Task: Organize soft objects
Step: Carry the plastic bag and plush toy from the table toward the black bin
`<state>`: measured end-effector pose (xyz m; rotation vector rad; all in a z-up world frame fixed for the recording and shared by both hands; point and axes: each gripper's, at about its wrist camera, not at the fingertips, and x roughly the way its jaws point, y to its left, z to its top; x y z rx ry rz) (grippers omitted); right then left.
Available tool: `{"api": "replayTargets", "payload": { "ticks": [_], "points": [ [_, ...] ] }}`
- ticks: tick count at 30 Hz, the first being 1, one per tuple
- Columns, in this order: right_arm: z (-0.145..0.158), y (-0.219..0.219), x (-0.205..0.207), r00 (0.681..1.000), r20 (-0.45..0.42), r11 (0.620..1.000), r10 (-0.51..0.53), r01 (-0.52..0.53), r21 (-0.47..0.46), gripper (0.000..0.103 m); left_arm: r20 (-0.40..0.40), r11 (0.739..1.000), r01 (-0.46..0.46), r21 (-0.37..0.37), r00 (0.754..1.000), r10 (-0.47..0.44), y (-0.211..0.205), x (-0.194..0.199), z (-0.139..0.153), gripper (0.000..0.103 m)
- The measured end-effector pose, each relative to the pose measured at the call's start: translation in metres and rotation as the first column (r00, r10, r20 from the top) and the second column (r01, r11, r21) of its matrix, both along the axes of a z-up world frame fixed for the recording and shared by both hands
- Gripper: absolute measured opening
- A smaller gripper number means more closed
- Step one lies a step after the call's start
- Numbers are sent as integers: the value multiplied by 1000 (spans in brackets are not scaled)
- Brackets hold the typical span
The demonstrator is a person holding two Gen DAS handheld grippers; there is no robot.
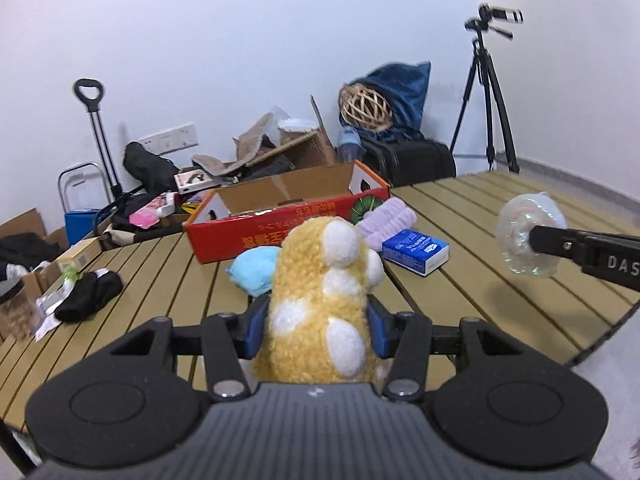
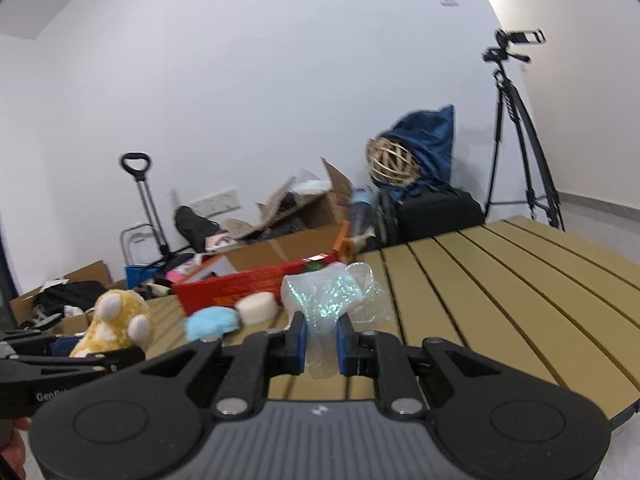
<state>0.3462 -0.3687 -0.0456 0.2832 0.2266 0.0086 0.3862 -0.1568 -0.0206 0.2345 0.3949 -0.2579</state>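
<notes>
The left gripper (image 1: 318,326) is clenched on a yellow plush toy (image 1: 320,304) with white spots; its blue pads press the toy from both sides, and the toy stands up between them, lifted above the slatted table (image 1: 480,208). In the right wrist view the same toy (image 2: 116,322) shows at about 9 o'clock, carried in the black fingers of the left tool.

The right gripper (image 2: 321,340) is closed tight on a clear glittery mesh pouf (image 2: 332,292) — the thin material is squeezed between the blue pads and spreads out above them. In the left wrist view this pouf (image 1: 528,236) appears at 3 o'clock, at the tip of the right tool, above the table.

On the table, at about 12 o'clock from the left gripper, a red cardboard box (image 1: 280,224) stands open. Just in front of it lies a light blue fluffy thing (image 1: 254,274), partly hidden behind the toy. To the right of the toy a lilac ribbed cloth (image 1: 388,216) lies touching the box, and near it at 1 o'clock a blue tissue pack (image 1: 416,250). A black sock (image 1: 90,296) lies at 9 o'clock near the table's left edge. In the right wrist view a white round sponge (image 2: 256,308) sits beside the blue fluffy thing.

Behind the table — a camera tripod (image 1: 486,100) by the wall at 2 o'clock.
</notes>
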Motion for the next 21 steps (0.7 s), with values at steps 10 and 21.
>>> {"api": "replayTargets", "payload": {
  "ticks": [10, 21],
  "points": [
    [-1, 62, -71, 990, 20, 989, 142, -142, -38, 14, -27, 997, 1, -83, 1000, -3, 54, -85, 1, 51],
    [-45, 111, -124, 963, -117, 967, 243, -250, -56, 14, -54, 993, -34, -115, 998, 28, 104, -162, -30, 51]
  ]
}}
